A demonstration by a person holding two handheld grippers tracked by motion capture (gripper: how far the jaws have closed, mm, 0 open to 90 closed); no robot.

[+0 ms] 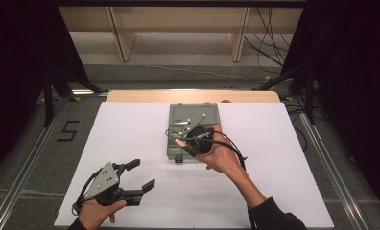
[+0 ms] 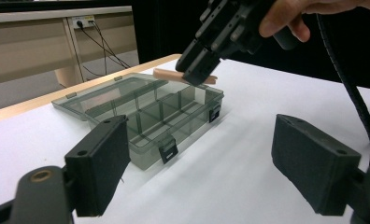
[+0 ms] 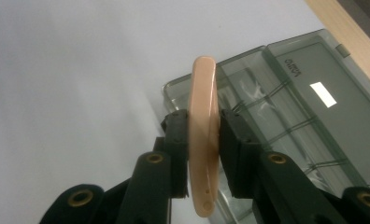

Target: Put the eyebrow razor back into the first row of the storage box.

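One white table (image 1: 130, 143) is carrying one smoky plastic organizer box (image 2: 141, 116), lying open, its divided compartments apparently bare. Two grippers are working: the left gripper (image 1: 142, 175) is resting spread and empty, while the right gripper (image 3: 204, 149) is pinching one tan stick (image 3: 204, 135) above the box.

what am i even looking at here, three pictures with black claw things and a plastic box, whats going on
A person sits at a table covered with a white sheet and holds a hand-worked two-jaw gripper in each hand. The high view looks down from above the person. The other two pictures come from small cameras riding on each gripper, looking along its black jaws. On the sheet lies a clear grey compartment box, lid open flat. The right gripper is shut on a slim beige stick, held over the box. The left gripper rests near the table's front, jaws open with nothing between them.
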